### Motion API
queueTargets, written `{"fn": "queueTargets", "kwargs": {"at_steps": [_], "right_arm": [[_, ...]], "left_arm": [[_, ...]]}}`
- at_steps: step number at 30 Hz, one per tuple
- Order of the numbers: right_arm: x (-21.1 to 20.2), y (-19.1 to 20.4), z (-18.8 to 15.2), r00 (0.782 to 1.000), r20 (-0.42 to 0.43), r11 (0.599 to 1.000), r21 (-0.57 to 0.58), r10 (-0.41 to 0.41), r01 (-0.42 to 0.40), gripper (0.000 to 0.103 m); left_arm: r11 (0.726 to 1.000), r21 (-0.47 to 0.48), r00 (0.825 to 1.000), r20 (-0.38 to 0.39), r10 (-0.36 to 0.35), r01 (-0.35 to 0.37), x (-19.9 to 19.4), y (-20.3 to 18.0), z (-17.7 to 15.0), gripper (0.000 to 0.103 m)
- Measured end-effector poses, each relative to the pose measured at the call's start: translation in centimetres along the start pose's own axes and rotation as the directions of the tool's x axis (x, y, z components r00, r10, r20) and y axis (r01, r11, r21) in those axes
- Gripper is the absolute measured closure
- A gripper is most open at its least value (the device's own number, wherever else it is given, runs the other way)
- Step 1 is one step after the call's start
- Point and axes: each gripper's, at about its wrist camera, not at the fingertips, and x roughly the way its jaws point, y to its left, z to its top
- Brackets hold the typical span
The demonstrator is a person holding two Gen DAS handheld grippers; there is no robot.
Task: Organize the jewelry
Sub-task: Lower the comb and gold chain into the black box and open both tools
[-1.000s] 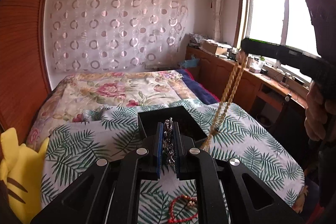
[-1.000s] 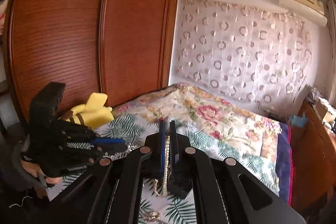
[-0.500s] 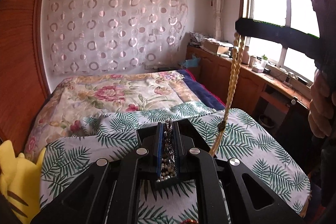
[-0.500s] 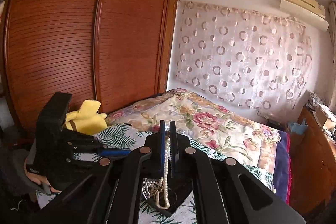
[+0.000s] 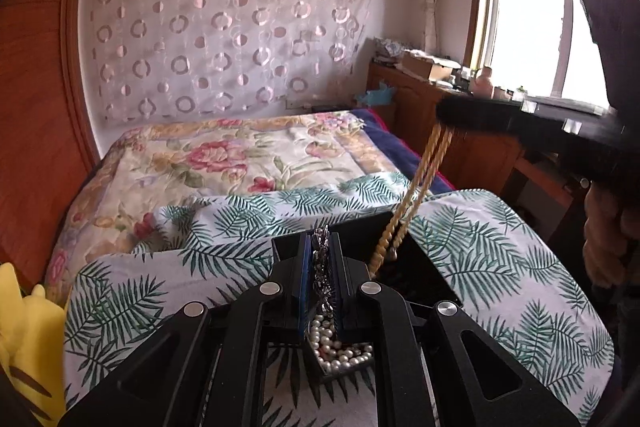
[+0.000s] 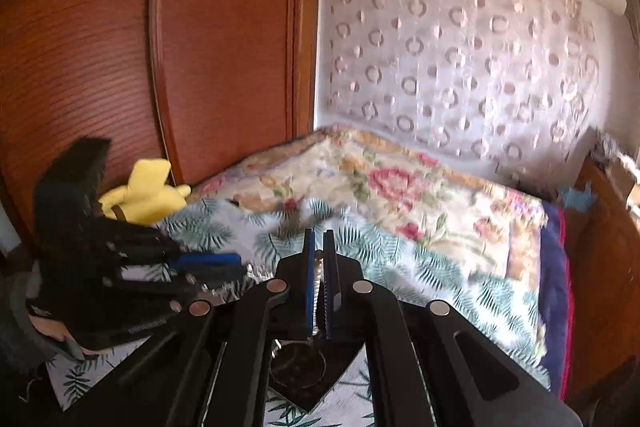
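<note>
Leaf-print bedcover (image 5: 500,259) carries a black jewelry box (image 5: 420,267); left gripper (image 5: 320,259) pinches a silver chain (image 5: 320,267), right gripper (image 6: 319,259) pinches a cream twisted bead necklace (image 5: 416,195).

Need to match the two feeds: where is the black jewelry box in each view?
Left wrist: the box sits at lower centre behind the left gripper, pearls inside.
Right wrist: low centre, under the right gripper, only partly visible.
Shared landmark: yellow plush, at the left in both.
</note>
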Motion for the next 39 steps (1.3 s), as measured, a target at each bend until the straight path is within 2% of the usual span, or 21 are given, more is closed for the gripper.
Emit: {"fn": "queueTargets", "kwargs": {"at_steps": [8, 14, 16, 17, 19, 25, 26, 28, 37, 39], "right_arm": [[3.5, -0.6, -2.9, 0.997, -0.08, 0.998, 0.056, 0.021, -0.017, 0.098], [4.2, -0.1, -4.7, 0.993, -0.109, 0.997, 0.071, 0.037, -0.029, 0.096], [3.9, -0.1, -5.2, 0.993, -0.111, 0.996, 0.08, 0.035, -0.026, 0.087], [3.6, -0.1, -5.5, 0.993, -0.11, 0.996, 0.086, 0.03, -0.021, 0.076], [2.9, 0.0, -6.0, 0.995, -0.1, 0.995, 0.096, 0.029, -0.019, 0.072], [0.3, 0.3, -8.2, 0.995, -0.101, 0.993, 0.115, 0.013, -0.001, 0.072], [-0.2, 0.6, -8.7, 0.995, -0.102, 0.993, 0.116, 0.011, 0.001, 0.072], [-1.1, 1.2, -9.9, 0.994, -0.109, 0.992, 0.123, 0.013, 0.001, 0.072], [-3.0, 3.2, -15.9, 0.984, -0.179, 0.984, 0.179, 0.013, 0.019, 0.073], [-3.2, 3.5, -17.2, 0.979, -0.202, 0.982, 0.187, 0.006, 0.032, 0.08]], "left_arm": [[1.0, 0.003, 1.0, -0.014, 0.005, -0.005, 1.3, 0.1, 0.0, 0.095], [1.0, 0.023, 1.0, -0.01, 0.016, -0.016, 2.0, 0.1, 0.4, 0.095], [0.999, 0.027, 1.0, -0.012, 0.023, -0.023, 2.6, 0.1, 0.6, 0.095], [0.999, 0.027, 1.0, -0.014, 0.025, -0.025, 2.8, 0.1, 0.7, 0.095], [1.0, 0.021, 1.0, -0.022, 0.018, -0.018, 3.2, 0.3, 0.6, 0.095], [1.0, -0.004, 1.0, -0.026, 0.01, -0.01, 2.5, 0.2, 0.4, 0.092], [1.0, -0.003, 1.0, -0.026, 0.01, -0.01, 2.1, 0.0, 0.4, 0.09], [1.0, 0.002, 1.0, -0.02, 0.01, -0.01, 1.2, -0.3, -0.1, 0.079], [1.0, 0.016, 1.0, -0.009, -0.005, 0.006, -4.1, -2.1, -4.1, 0.07], [1.0, 0.018, 1.0, -0.013, -0.008, 0.009, -5.1, -2.4, -5.1, 0.069]]}}
